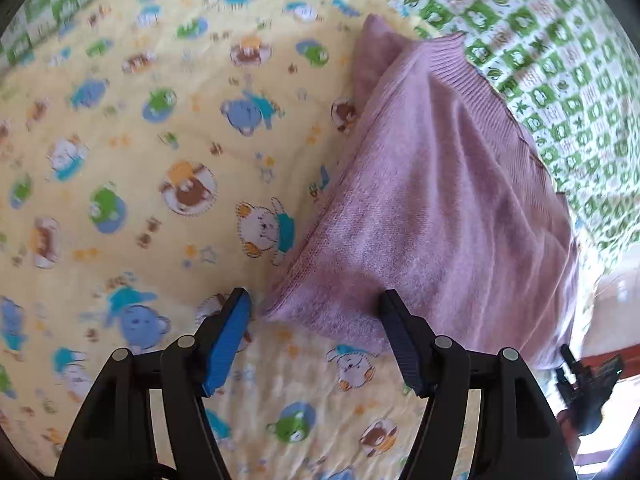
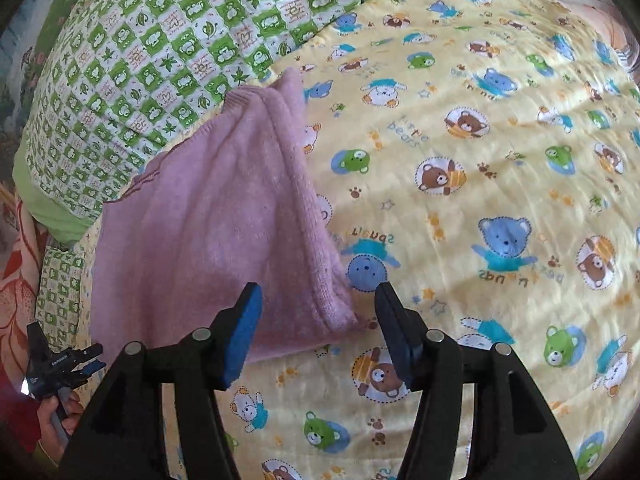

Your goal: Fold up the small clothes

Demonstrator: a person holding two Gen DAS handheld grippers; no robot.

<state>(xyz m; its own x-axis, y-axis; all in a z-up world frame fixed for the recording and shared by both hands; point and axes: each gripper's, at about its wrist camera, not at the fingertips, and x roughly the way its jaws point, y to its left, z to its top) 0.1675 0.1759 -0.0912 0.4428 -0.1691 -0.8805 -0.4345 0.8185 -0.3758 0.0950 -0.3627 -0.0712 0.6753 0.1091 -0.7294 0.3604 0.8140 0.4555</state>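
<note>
— Two grippers, both wide apart and holding nothing: where is the pink knit garment (image 2: 224,216)?

— On the yellow bear-print quilt (image 2: 480,184), long axis running away. Left gripper (image 1: 314,300) and right gripper (image 2: 318,294) each frame a near corner, about equally close.

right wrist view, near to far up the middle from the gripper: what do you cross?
Right gripper, jaws open with the garment's corner between them but not pinched → pink knit garment → green checked quilt. The yellow bear-print sheet lies under and to the right of the garment.
</note>
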